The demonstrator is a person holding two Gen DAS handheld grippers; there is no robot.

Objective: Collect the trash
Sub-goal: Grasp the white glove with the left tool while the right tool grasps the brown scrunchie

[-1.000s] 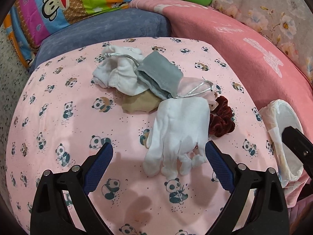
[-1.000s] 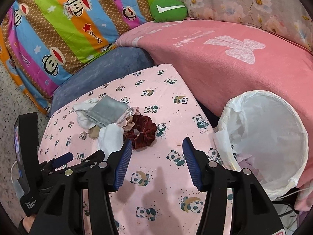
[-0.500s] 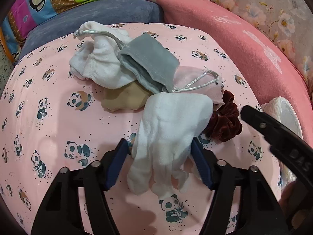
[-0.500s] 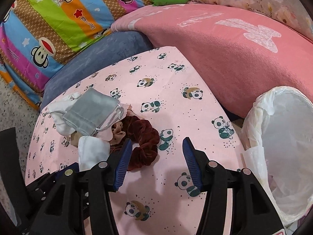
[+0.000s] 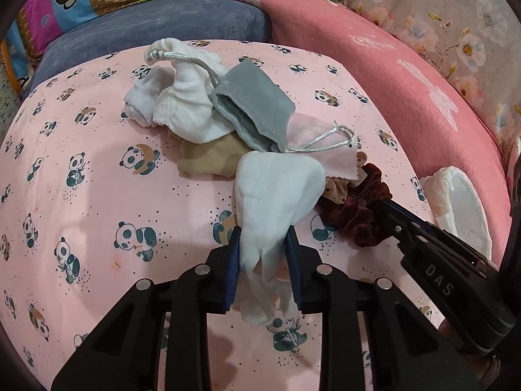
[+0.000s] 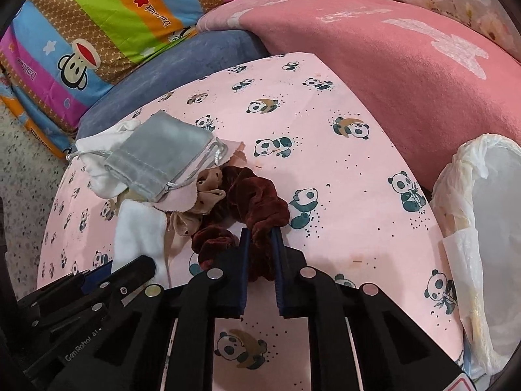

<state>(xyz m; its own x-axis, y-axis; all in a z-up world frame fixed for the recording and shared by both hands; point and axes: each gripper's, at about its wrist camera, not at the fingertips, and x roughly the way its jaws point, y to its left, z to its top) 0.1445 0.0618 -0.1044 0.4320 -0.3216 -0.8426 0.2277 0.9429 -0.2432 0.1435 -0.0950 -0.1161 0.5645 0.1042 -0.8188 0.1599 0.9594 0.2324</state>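
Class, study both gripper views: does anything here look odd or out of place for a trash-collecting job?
Yes. The "trash" is clean soft goods: the left gripper pinches a white glove, the right gripper a maroon scrunchie, beside a grey pouch. Nothing looks spilled or damaged.

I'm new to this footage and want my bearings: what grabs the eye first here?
Both grippers are clamped on cloth: the left gripper pinches a white glove, the right gripper a maroon scrunchie. Behind them lies a heap topped by a grey pouch, with a lined bin at the right.

Two gloves [image 5: 276, 195]; two scrunchies [image 6: 254, 202]; two pouches [image 5: 257, 110]
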